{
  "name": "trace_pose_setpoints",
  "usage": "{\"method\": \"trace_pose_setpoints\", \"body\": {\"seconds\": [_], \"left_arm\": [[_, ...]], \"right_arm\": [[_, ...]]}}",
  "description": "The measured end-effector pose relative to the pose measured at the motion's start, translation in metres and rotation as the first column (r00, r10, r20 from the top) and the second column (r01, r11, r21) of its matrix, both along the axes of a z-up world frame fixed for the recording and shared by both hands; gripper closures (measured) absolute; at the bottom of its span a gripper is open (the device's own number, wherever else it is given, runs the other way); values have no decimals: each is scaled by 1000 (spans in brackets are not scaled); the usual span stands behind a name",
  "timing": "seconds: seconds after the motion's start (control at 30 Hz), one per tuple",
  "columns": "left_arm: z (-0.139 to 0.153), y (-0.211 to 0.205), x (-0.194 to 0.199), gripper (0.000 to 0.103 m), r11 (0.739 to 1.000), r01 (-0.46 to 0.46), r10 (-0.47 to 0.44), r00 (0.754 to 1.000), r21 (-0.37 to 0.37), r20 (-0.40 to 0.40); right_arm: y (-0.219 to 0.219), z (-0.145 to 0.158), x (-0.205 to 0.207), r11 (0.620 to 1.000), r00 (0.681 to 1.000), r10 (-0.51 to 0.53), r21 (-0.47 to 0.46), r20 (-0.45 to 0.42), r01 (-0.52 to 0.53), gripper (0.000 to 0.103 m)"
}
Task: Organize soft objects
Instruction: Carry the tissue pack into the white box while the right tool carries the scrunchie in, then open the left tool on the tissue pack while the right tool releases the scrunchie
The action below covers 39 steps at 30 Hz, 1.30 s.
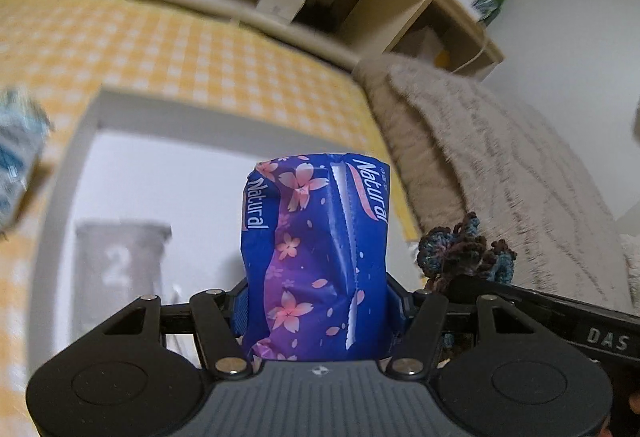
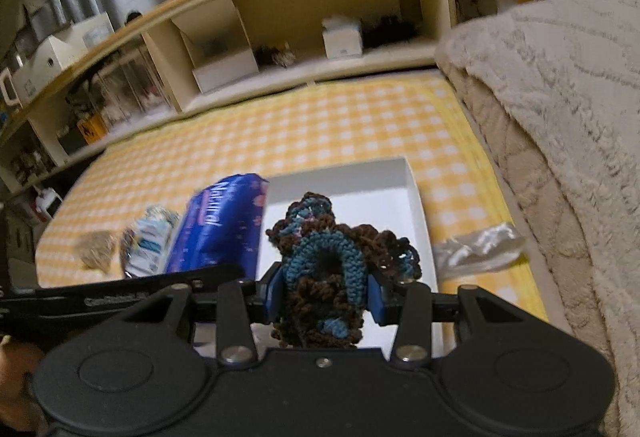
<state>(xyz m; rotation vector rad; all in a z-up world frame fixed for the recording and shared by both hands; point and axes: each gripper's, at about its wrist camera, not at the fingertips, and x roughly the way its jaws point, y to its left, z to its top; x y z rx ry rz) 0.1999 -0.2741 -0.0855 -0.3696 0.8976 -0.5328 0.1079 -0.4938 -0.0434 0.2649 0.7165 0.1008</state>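
Observation:
My left gripper (image 1: 316, 301) is shut on a blue and purple tissue pack (image 1: 316, 249) with pink flowers and the word Natural, held above a white box (image 1: 160, 181). The pack also shows in the right wrist view (image 2: 220, 225) at the box's left edge. My right gripper (image 2: 324, 297) is shut on a brown and blue crocheted piece (image 2: 324, 265), held over the white box (image 2: 384, 205). The crocheted piece also shows at the right in the left wrist view (image 1: 464, 249).
The box lies on a yellow checked cloth (image 2: 320, 125). A light blue packet (image 2: 150, 241) and a tan item (image 2: 96, 249) lie left of it, a clear plastic bag (image 2: 480, 249) to the right. A beige blanket (image 2: 560, 97) is piled at right. A wooden shelf (image 2: 320, 17) stands behind.

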Motion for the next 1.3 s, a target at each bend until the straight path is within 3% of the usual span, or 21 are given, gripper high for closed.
{"method": "trace_pose_setpoints", "body": {"seconds": [0.17, 0.4, 0.5, 0.57, 0.73, 0.97, 1.07, 1.3], "left_arm": [[-29, -12, 3, 36, 999, -3, 6, 997, 43, -74], [-36, -8, 4, 17, 997, -10, 18, 994, 81, -108], [-33, 2, 2, 13, 998, -18, 25, 992, 61, -126], [-29, 4, 2, 12, 999, -17, 24, 990, 49, -138], [-13, 18, -9, 14, 999, 33, -28, 993, 40, -117], [-15, 10, -13, 30, 993, 95, -83, 984, 72, -155], [-23, 3, -13, 31, 993, 111, -103, 975, 30, -197], [-13, 3, -19, 28, 991, 112, -99, 982, 70, -164]], "right_arm": [[-4, -29, 13, 1000, 997, 26, 12, -69, -25, 60], [-3, -62, 31, 1000, 990, 25, 6, -139, -25, 59], [-6, -68, 31, 1000, 988, -1, 0, -158, 1, 45], [-9, -67, 28, 1000, 988, -23, -8, -150, 22, 41], [-16, -58, 17, 999, 990, -43, -2, -135, 43, 38], [-17, -53, 1, 999, 990, -46, -18, -130, 44, 38], [-16, -54, -2, 999, 989, -48, -15, -137, 47, 38], [-15, -51, -8, 999, 988, -53, -22, -143, 50, 38]]}}
